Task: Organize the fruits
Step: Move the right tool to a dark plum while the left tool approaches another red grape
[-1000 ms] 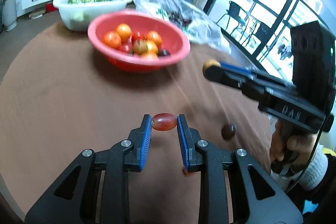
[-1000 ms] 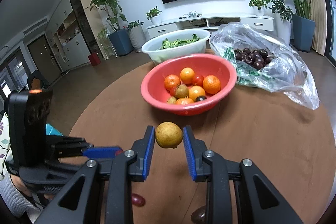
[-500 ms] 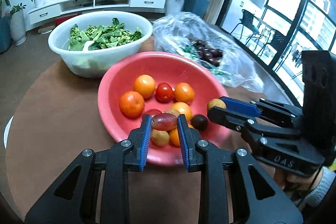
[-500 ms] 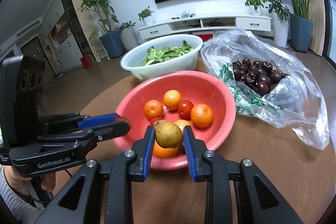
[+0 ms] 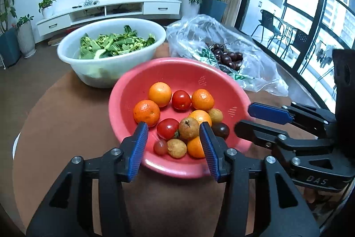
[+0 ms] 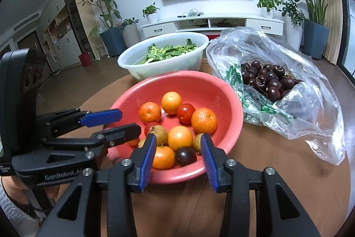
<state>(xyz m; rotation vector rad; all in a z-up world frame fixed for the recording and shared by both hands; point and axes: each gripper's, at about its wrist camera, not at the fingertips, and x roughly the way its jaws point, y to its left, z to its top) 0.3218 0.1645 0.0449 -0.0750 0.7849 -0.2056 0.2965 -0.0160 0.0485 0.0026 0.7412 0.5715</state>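
Both tongs hang over the near rim of the red bowl (image 5: 124, 90), which sits at the centre of both wrist views on the brown tabletop (image 5: 66, 126), and both are opening with nothing between their blue pads: the left tongs (image 5: 173, 143) frame the fruit lying in the bowl, the right tongs (image 6: 176, 154) do the same from the other side. The step in hand reads as the release of fruit into the bowl. The task's fruit is gathered there: oranges (image 5: 159, 94), tomatoes (image 5: 181, 100), a brownish pear (image 5: 189, 128), a dark plum (image 6: 186, 156) and a small red grape (image 5: 160, 147) at the lower edge of the heap. To judge by the task, the next move calls for drawing both tongs back clear of the rim without knocking the bowl, then looking for any fruit left loose on the tabletop; none shows in these views. At the upper right of the right wrist view a clear plastic bag (image 6: 310, 103) holds dark cherries (image 6: 266, 79); whether they belong in the bowl I cannot tell. A white basin of greens (image 6: 164, 59) stands behind the bowl. Writing: "GenRobot.A" on the left tool's body at lower left of the right wrist view, "DAS" on the right tool's body at lower right of the left wrist view; the bag's green print is unreadable.
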